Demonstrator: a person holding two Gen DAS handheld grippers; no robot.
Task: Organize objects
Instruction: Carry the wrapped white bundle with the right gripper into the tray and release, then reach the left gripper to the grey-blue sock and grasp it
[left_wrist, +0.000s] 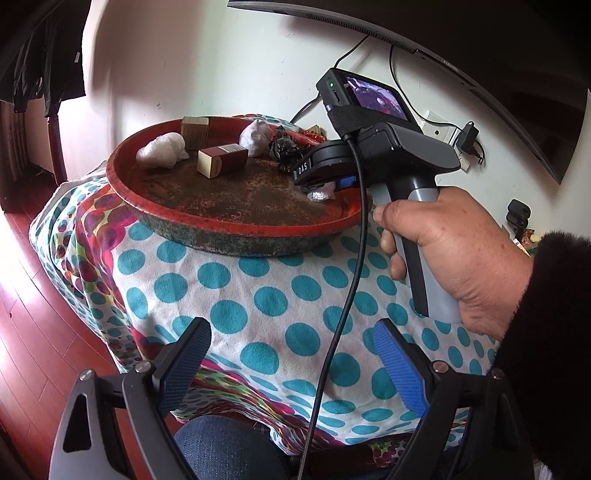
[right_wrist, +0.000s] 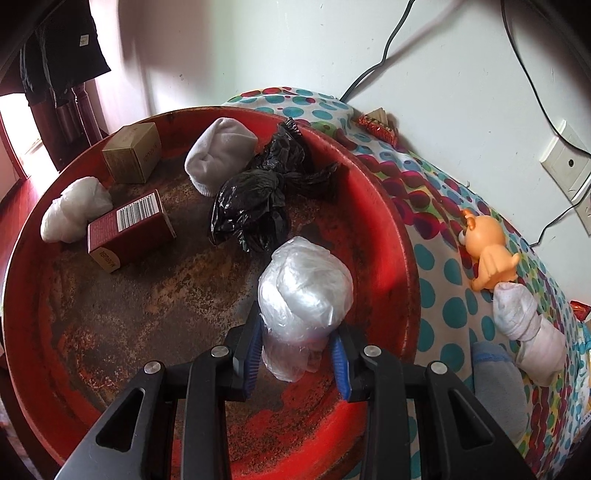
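Observation:
My right gripper (right_wrist: 297, 332) is shut on a clear plastic bundle (right_wrist: 304, 284), held low over the near right part of the round red tray (right_wrist: 380, 221). Whether the bundle touches the tray floor I cannot tell. In the tray lie a black plastic bag (right_wrist: 251, 206), a grey sock ball (right_wrist: 219, 157), a tan box (right_wrist: 133, 151), a red box (right_wrist: 129, 229) and a white plastic bundle (right_wrist: 75, 208). The left wrist view shows a hand holding the right gripper (left_wrist: 325, 184) over the tray (left_wrist: 236, 218). My left gripper (left_wrist: 291, 332) hangs open over the table's front edge, holding nothing.
A dotted cloth (left_wrist: 258, 295) covers the table. Right of the tray lie an orange toy (right_wrist: 487, 254), a rolled white sock (right_wrist: 528, 332), a blue-grey cloth (right_wrist: 498, 384) and a snack wrapper (right_wrist: 380, 125). Wall sockets (right_wrist: 565, 162) and cables are behind; a monitor (left_wrist: 480, 55) hangs above.

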